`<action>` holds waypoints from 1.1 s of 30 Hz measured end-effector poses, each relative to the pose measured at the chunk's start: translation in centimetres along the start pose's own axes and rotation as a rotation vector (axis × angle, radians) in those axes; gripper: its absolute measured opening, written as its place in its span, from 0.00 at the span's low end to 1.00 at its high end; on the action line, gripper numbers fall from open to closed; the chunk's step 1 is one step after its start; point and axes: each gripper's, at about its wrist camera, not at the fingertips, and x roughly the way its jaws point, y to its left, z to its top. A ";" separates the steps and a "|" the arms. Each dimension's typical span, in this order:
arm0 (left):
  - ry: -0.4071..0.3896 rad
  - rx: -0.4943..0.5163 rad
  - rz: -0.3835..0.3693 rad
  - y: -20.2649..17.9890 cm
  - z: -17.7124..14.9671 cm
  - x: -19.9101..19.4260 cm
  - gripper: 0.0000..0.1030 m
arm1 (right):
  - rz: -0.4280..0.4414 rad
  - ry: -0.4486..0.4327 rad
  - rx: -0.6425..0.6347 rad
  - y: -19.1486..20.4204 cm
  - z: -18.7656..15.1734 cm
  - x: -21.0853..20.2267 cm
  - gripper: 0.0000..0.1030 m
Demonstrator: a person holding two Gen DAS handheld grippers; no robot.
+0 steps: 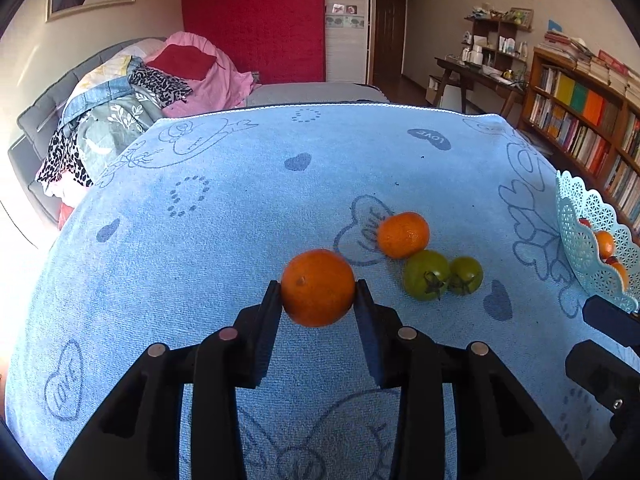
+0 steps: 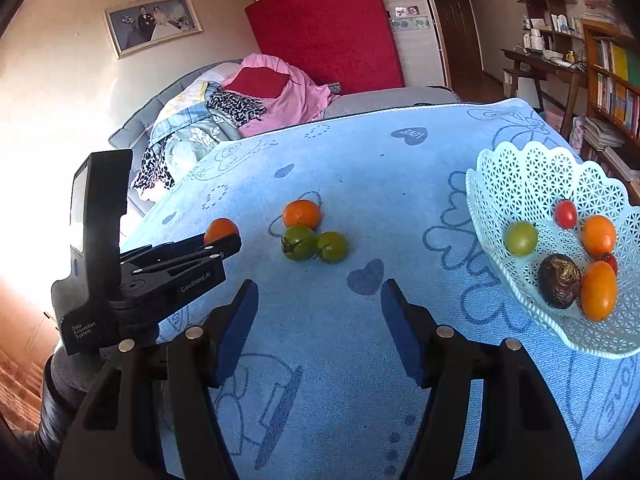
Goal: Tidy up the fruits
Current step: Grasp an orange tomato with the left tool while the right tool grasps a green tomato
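Orange mandarin (image 1: 318,288) clamped across its middle in the left tool (image 1: 317,294), near the surface's (image 1: 240,220) centre. Right tool (image 2: 319,312) jaws apart, empty. Second mandarin (image 1: 403,235) and two green tomatoes (image 1: 426,275) lie together; basket (image 2: 520,172) at right edge. Judged light, firm, soft-skinned: grip gently at widest part.

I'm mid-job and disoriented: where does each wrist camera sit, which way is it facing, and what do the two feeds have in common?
Left wrist: rides the left tongs, looking down across the blue towel; its fingers clamp an orange.
Right wrist: rides the right tongs, open over the towel, facing the white basket; the left tongs and a sleeve show at left.
Shared: the loose orange, two green tomatoes, the basket.
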 end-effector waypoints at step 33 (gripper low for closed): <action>-0.012 -0.116 -0.002 4.4 -1.0 -2.1 0.37 | -0.033 0.168 -0.016 3.0 3.0 11.9 0.50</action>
